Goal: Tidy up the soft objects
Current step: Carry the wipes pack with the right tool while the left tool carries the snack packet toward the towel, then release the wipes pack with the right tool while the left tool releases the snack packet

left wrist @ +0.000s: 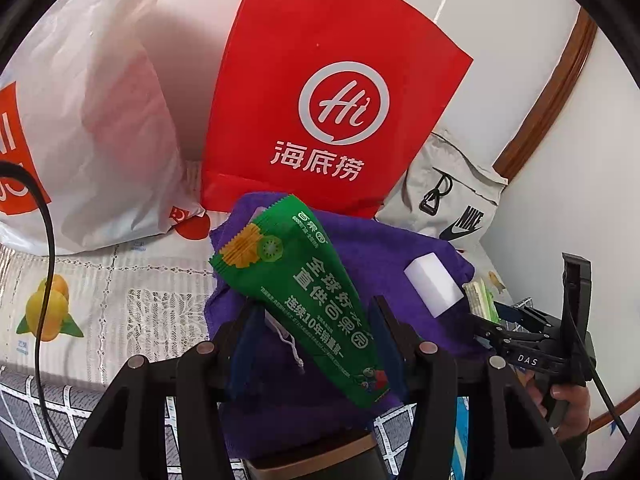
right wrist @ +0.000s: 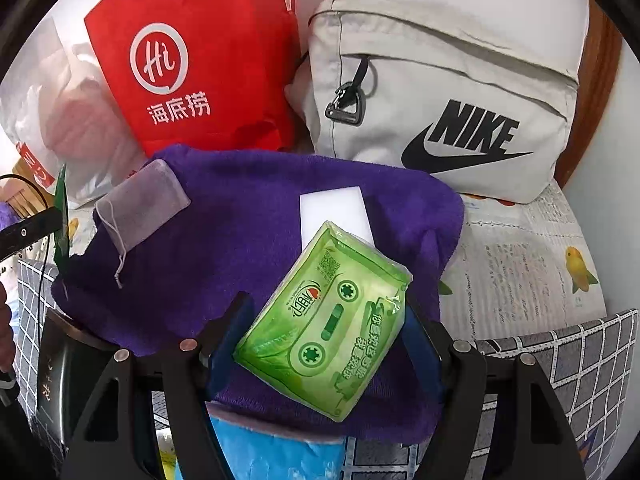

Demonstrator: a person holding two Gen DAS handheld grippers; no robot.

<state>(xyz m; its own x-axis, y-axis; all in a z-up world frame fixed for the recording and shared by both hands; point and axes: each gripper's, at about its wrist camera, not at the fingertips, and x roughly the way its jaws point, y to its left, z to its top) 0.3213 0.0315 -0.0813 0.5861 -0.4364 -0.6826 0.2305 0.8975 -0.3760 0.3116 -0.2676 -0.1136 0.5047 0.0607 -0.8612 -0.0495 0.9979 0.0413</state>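
Purple towel lies near the red bag. Your left gripper pinches a green sachet; your right gripper clamps a green tissue pack above it.

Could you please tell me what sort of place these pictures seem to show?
Probably a home, at a table pushed against a wall. A fruit-print lace tablecloth covers it, with a red shopping bag, a Nike bag and a purple towel on top.
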